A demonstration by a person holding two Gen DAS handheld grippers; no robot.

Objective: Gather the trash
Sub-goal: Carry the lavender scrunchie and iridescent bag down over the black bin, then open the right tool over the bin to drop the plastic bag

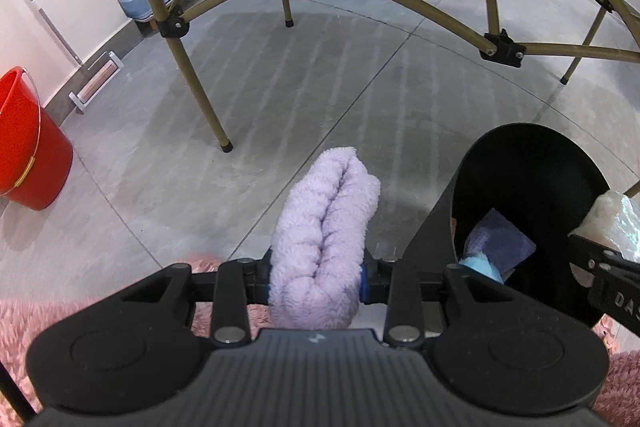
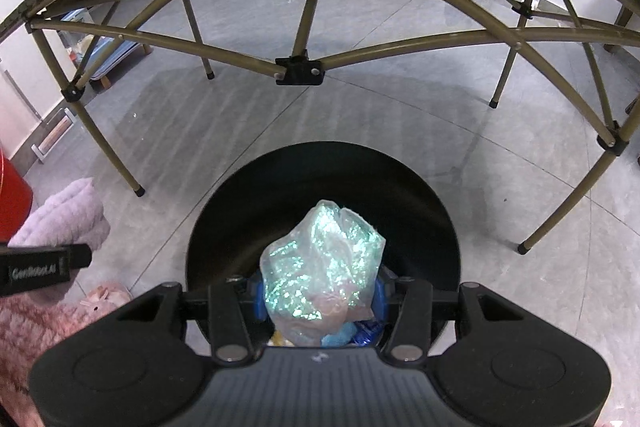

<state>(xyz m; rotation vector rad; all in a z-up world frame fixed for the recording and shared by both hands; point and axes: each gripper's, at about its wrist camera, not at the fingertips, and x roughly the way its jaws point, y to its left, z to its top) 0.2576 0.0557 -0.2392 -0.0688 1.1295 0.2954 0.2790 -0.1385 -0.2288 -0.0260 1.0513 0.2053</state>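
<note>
The left gripper point(image 1: 316, 283) is clamped on a rolled lilac fleece cloth point(image 1: 326, 227) above the grey tiled floor point(image 1: 280, 99), just left of the black trash bin point(image 1: 532, 163). The right gripper point(image 2: 318, 297) pinches a crumpled iridescent plastic bag point(image 2: 324, 259) over the bin's open mouth (blue scraps point(image 1: 486, 265) already lie inside). A red bucket point(image 1: 28, 147) stands well apart at left.

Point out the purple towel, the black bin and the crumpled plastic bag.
purple towel point(image 1: 324, 227), left wrist view, middle of its folded pile.
black bin point(image 2: 432, 227), right wrist view, inner wall on the right.
crumpled plastic bag point(image 2: 324, 263), right wrist view, shiny centre.
</note>
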